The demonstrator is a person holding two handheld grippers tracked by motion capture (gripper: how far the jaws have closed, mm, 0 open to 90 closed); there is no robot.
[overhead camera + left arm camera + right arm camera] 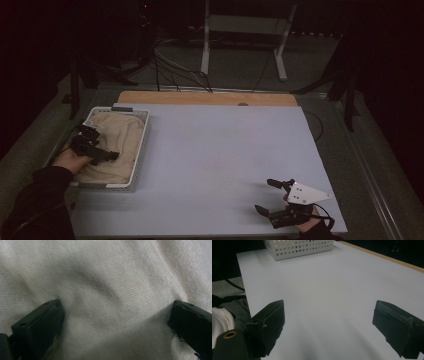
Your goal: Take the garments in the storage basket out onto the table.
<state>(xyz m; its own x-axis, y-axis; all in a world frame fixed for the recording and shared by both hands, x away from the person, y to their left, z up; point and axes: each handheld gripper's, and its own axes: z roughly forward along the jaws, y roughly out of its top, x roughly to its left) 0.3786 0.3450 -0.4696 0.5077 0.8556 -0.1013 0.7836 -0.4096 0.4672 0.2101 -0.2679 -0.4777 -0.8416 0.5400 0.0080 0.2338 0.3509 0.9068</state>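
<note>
1. My left claw is spread wide, pressed down into the cream knit cloth in the white basket.
2. Cloth's soft & floppy imo, so pinch a raised fold.
3. Right claw wide open, idle over the tabletop.

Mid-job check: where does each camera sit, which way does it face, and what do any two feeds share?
High view: above the person's side, facing forward and down on the white table; both forearms show.
Left gripper view: on the left gripper, looking down onto beige cloth, jaws apart.
Right gripper view: on the right gripper, facing across the table, jaws apart.
Shared: the high and right gripper views both show the white basket.
</note>
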